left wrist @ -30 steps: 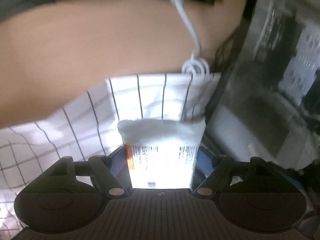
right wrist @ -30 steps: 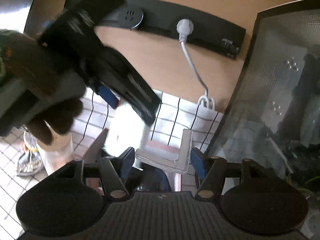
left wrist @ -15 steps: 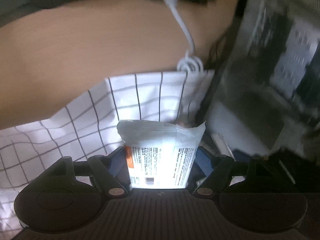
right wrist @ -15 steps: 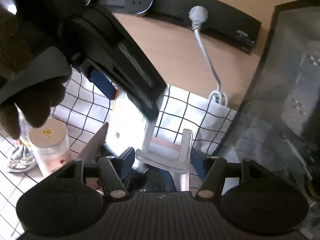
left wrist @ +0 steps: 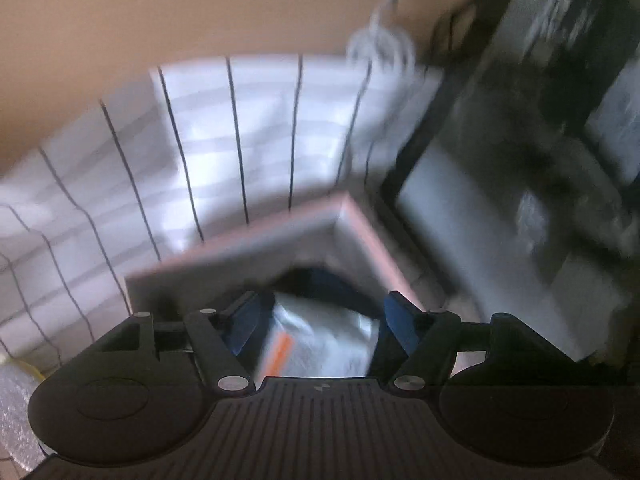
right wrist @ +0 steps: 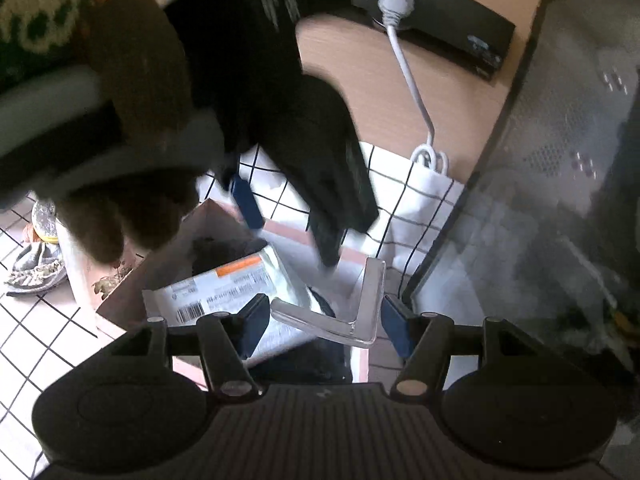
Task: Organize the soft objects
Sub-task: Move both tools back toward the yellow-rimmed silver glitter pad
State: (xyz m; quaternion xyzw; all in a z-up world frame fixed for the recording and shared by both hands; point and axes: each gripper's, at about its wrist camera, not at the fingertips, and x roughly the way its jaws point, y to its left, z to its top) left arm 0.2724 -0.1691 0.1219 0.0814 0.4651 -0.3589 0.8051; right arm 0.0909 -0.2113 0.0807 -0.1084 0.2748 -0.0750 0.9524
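Observation:
A white plastic packet (right wrist: 224,284) with an orange stripe and a barcode lies inside the open pink box (right wrist: 132,280). My left gripper (right wrist: 288,224) hovers just above the box, blue pads apart, and its jaws are closing with nothing pressed between them. In the blurred left wrist view the packet (left wrist: 320,344) shows below and between the fingers of the left gripper (left wrist: 325,308), down in the pink box (left wrist: 352,216). My right gripper (right wrist: 324,312) is at the box's near edge, shut on a clear L-shaped piece (right wrist: 360,312). Something dark lies under the packet.
A black-and-white checked cloth (right wrist: 416,196) covers the table. A tall black mesh organiser (right wrist: 560,160) stands at the right. A white cable (right wrist: 412,88) runs to a black power strip (right wrist: 452,36). A person's brown-gloved hand (right wrist: 132,100) holds the left gripper. Grey fabric (right wrist: 36,264) lies at the left.
The left gripper came down over the pink box. The packet it held is out of its jaws and lies in the box. The right gripper sank a little, still holding the clear piece.

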